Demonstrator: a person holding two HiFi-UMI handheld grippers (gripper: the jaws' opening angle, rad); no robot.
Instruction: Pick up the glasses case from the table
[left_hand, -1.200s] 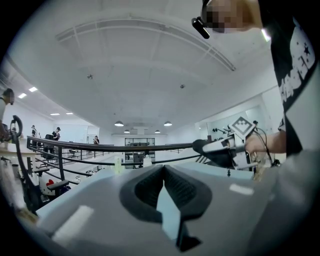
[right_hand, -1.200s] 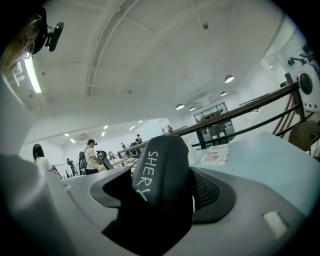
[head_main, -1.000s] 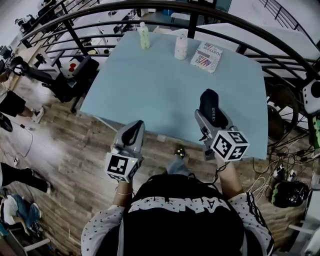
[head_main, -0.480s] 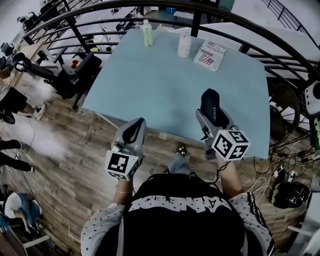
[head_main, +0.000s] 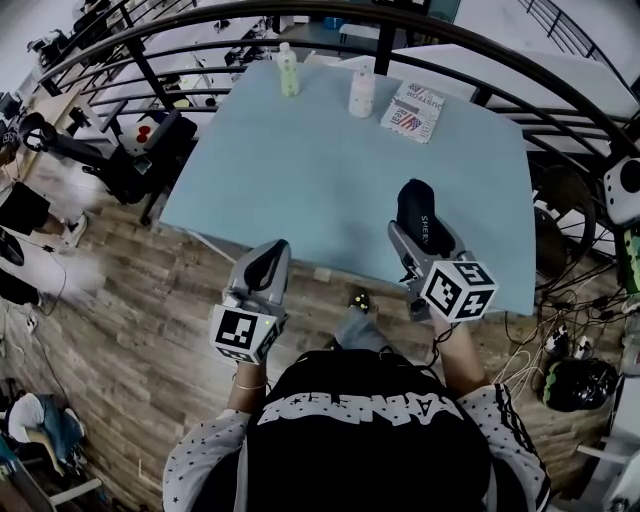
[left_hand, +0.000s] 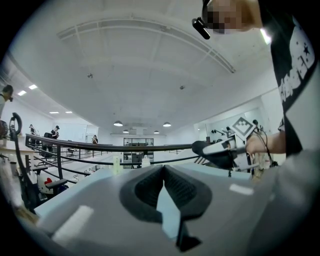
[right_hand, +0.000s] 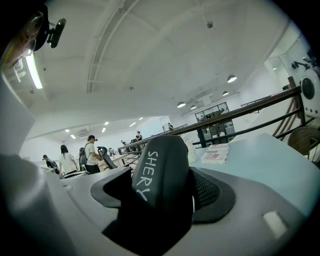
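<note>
my right gripper (right_hand: 166, 192) is clamped on the glasses case (right_hand: 162, 172). the case stands up between the two jaws, and the dark ribbed pads press it from both sides. it is a black case with a matte, smooth skin and a rounded end like a capsule, and it has white letters "shery" along its side. in the head view the case sticks out far beyond the jaw tips, over the near right part of the table (head_main: 330, 160). in the left gripper view it seems raised a little above the table top, but i cannot say this for sure.

my left gripper (left_hand: 163, 172) has the jaws closed. the tips of the black textured pads meet in a thin line, and there is nothing between them. it is held near the near left edge of the table, beside my right gripper but well apart from it. each gripper has a grey plastic body, and at its near end a white cube (head_main: 458, 290) with black square markers.

the table has a flat, pale blue top with a smooth surface. at its far edge stand a slim pale green bottle (head_main: 288, 72) and, to the right of it, a white bottle (head_main: 361, 93). just beside the white bottle lies a flat packet (head_main: 412, 110) with a flag print. behind the table runs a curved railing (head_main: 300, 15) of dark metal bars. the floor (head_main: 150, 300) is made of wooden planks.
</note>
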